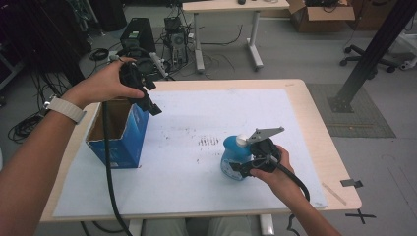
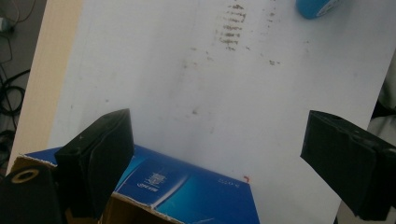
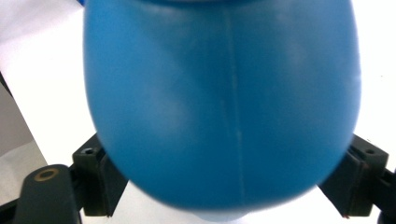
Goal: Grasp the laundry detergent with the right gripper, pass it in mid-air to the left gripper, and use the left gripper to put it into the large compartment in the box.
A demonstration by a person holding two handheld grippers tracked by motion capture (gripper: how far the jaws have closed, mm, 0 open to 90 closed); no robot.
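Blue bottle (image 1: 235, 158) upright on white surface (image 1: 196, 187), well right of open blue box (image 1: 118, 132). Right gripper (image 1: 242, 168) at bottle's near side, jaws clamped round its body; in right gripper view bottle (image 3: 224, 102) sits between them. Left gripper (image 1: 151, 107) above box's right rim, jaws wide apart, nothing between. Smudge marks (image 1: 208, 141) between box and bottle.

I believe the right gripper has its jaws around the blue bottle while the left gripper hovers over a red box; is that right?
Not quite: the box is blue, as the high view shows. The right gripper does have its jaws around the blue bottle, and the left gripper hovers over the box.
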